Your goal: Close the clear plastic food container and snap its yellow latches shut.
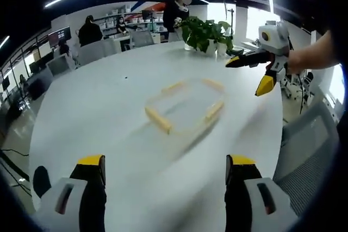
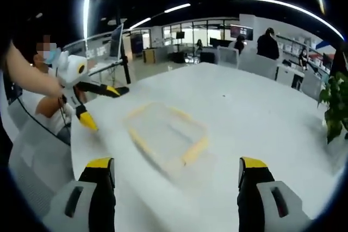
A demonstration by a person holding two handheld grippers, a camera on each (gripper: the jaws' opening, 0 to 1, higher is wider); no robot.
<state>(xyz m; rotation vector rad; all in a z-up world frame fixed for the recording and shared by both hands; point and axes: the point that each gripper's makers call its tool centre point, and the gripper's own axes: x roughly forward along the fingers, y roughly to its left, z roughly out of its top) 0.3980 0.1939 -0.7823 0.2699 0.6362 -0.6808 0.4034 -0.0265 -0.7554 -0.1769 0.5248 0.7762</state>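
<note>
- Clear plastic food container (image 1: 185, 107) with yellow latches (image 1: 157, 119) along its four sides lies flat on the large white oval worktop (image 1: 109, 107); it is motion-blurred in both views, so whether the latches are snapped down cannot be told.
- In the left gripper view, the left gripper (image 1: 166, 169) rises from the bottom edge with its two yellow-tipped black jaws spread wide and nothing between them; the container sits beyond them, well apart.
- In the same view, the right gripper (image 1: 250, 74) hangs in the air to the upper right, above the worktop's far edge, held by a person's hand (image 1: 296, 61); its yellow-tipped jaws are splayed apart and grasp nothing.
- In the right gripper view, the right gripper (image 2: 176, 169) shows the same released state, jaws wide and nothing held, with the container (image 2: 166, 134) ahead and slightly left.
- There the left gripper (image 2: 103, 107) appears at the left, jaws spread, near the container's corner but not touching it.
- A green leafy potted plant (image 1: 206, 33) stands at the worktop's far side.
- Grey office chairs (image 1: 310, 145) stand around the worktop.
- People (image 1: 89, 31) are at desks in the background.
</note>
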